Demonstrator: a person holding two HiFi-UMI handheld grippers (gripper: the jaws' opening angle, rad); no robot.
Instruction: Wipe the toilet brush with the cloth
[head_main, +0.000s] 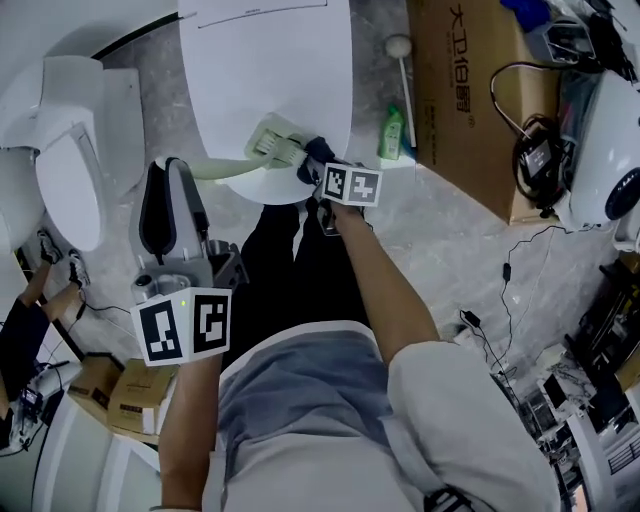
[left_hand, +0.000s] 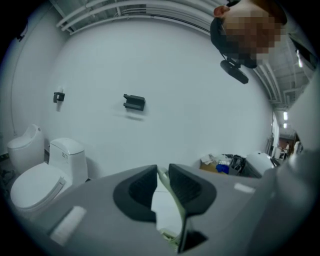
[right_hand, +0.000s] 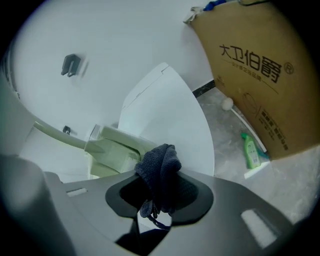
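Observation:
In the head view the pale green toilet brush (head_main: 275, 140) is held level over a white toilet lid (head_main: 270, 60), its thin handle running left to my left gripper (head_main: 180, 170). The left gripper view shows my left gripper (left_hand: 162, 172) shut on that handle (left_hand: 165, 182). My right gripper (head_main: 318, 168) is shut on a dark blue cloth (head_main: 318, 150), which sits at the right end of the brush head. In the right gripper view the cloth (right_hand: 160, 167) bulges out of my right gripper (right_hand: 160, 187), just in front of the brush head (right_hand: 112, 145).
A second white toilet (head_main: 70, 170) stands at the left. A cardboard box (head_main: 460, 90) stands at the right, with a green bottle (head_main: 392, 135) and a white ball-ended stick (head_main: 400, 48) on the floor beside it. Cables and equipment (head_main: 540, 160) crowd the far right.

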